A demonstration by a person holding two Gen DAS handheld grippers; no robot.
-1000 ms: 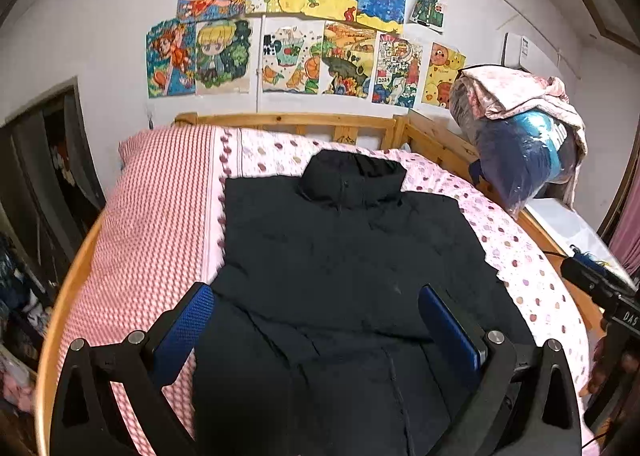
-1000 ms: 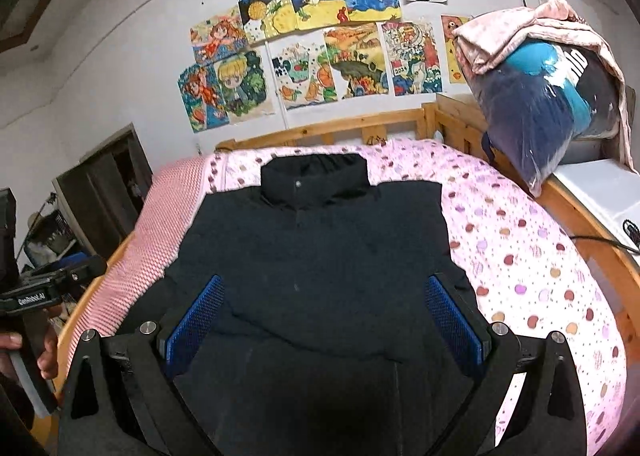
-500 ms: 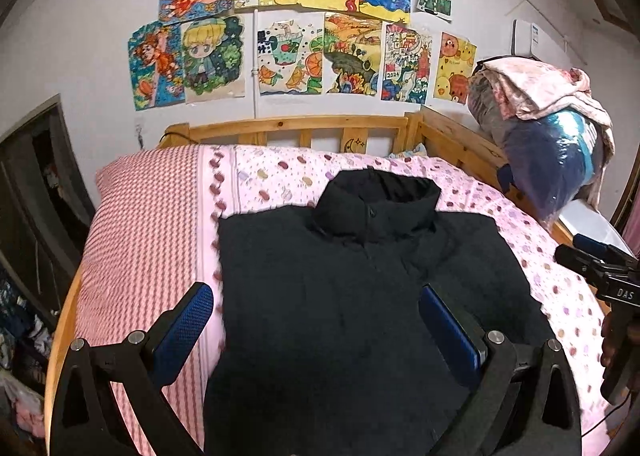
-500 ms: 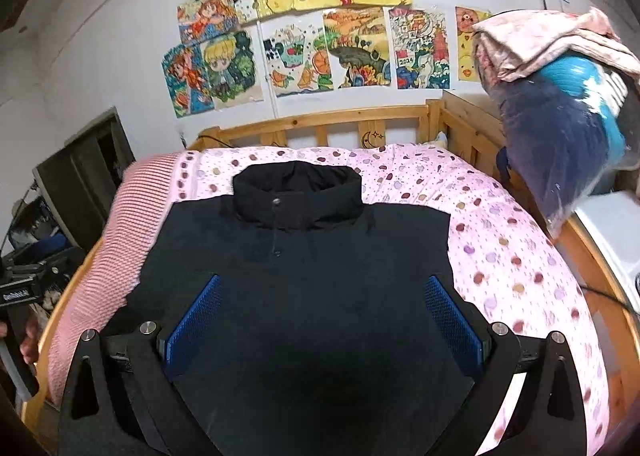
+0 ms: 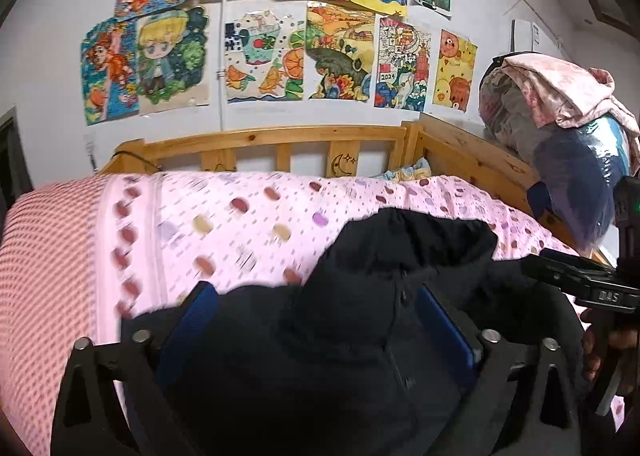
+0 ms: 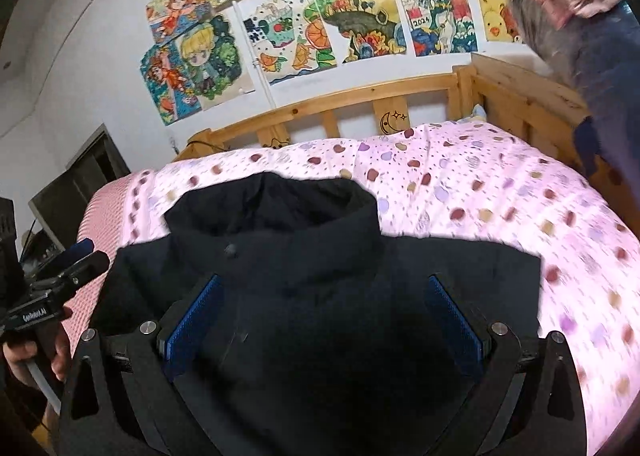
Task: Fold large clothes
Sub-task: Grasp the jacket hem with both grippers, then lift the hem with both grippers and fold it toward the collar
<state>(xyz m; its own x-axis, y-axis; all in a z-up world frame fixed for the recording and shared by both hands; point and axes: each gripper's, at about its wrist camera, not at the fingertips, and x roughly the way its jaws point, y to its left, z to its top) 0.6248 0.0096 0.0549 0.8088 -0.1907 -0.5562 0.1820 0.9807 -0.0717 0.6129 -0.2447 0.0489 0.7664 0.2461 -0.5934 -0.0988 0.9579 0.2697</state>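
Left wrist view: my left gripper (image 5: 316, 320) jaws spread wide, blue pads (image 5: 188, 328) either side of black jacket (image 5: 360, 316), nothing clamped. Jacket lies on pink spotted bedding (image 5: 240, 215), collar at 1 o'clock. Wooden headboard (image 5: 260, 139) at 12, drawings (image 5: 260, 51) on wall above. Bagged bundle (image 5: 572, 159) at 3.

Right wrist view: my right gripper (image 6: 324, 316) jaws wide apart too, gripping nothing; jacket (image 6: 320, 296) between pads (image 6: 192, 324), collar at 12. Left gripper (image 6: 60, 284) at 9, beside jacket's shoulder; bedding (image 6: 500, 195) at 2.
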